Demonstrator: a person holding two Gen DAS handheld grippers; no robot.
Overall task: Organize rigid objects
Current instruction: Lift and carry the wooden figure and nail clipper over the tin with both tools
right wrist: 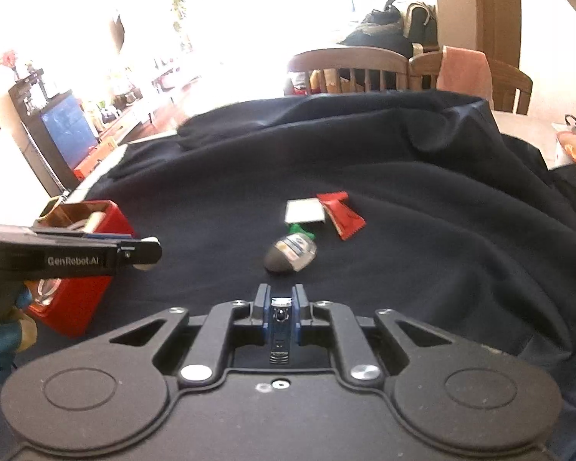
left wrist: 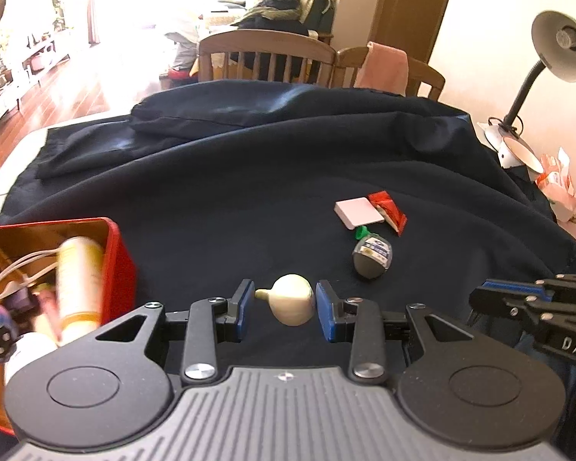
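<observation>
My left gripper [left wrist: 284,307] is shut on a cream garlic bulb [left wrist: 292,303], held above the dark cloth; from the right wrist view this gripper [right wrist: 149,253] hangs beside the red box [right wrist: 96,296]. That red box [left wrist: 113,246] holds a pale bottle [left wrist: 78,280], a cable and other small items. My right gripper [right wrist: 282,307] is shut on a metal nail clipper [right wrist: 281,322], and its fingers [left wrist: 480,297] show at the right edge of the left wrist view. On the cloth lie a white square pad [left wrist: 359,211], a red sachet [left wrist: 388,209] and a small green-capped bottle [left wrist: 370,259].
A dark blue cloth [left wrist: 249,176] covers the table in folds. A desk lamp [left wrist: 556,46] and snack bags [left wrist: 556,184] stand at the right edge. Wooden chairs [left wrist: 265,57] line the far side. A gloved hand [right wrist: 4,338] holds the left gripper.
</observation>
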